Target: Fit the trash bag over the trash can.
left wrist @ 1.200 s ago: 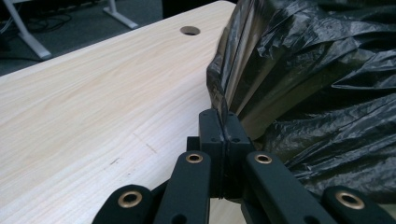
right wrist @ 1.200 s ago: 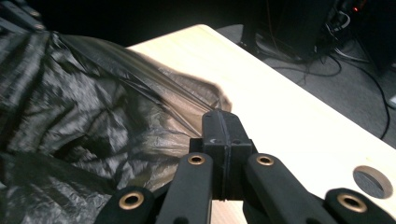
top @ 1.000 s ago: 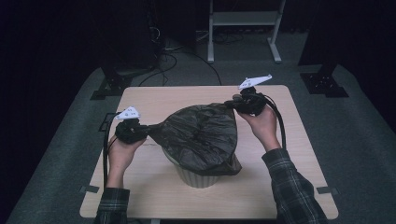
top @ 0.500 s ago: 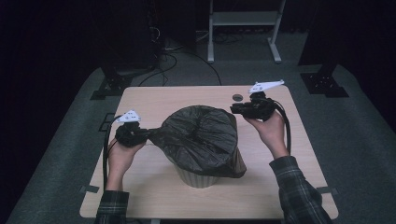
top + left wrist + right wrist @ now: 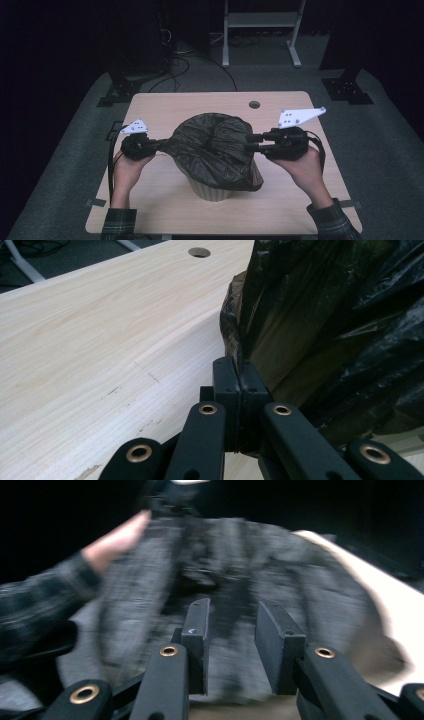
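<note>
Pinching the bag [image 5: 215,147] edge, the left gripper [image 5: 159,145] has its jaws clamped together on the film; the right gripper [image 5: 248,142] stands with jaws apart at the opposite rim, holding nothing. The bag drapes over the bin [image 5: 212,190] at table [image 5: 165,107] centre. Risk: a one-sided pull could tear the thin film or tip the light bin. The left gripper view confirms the pinch [image 5: 239,385]; the right gripper view, blurred, shows its jaws parted.

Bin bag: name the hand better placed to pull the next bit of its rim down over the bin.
Right. Its tongs are open at the bag's right edge; the left tongs are shut on the opposite edge.
</note>
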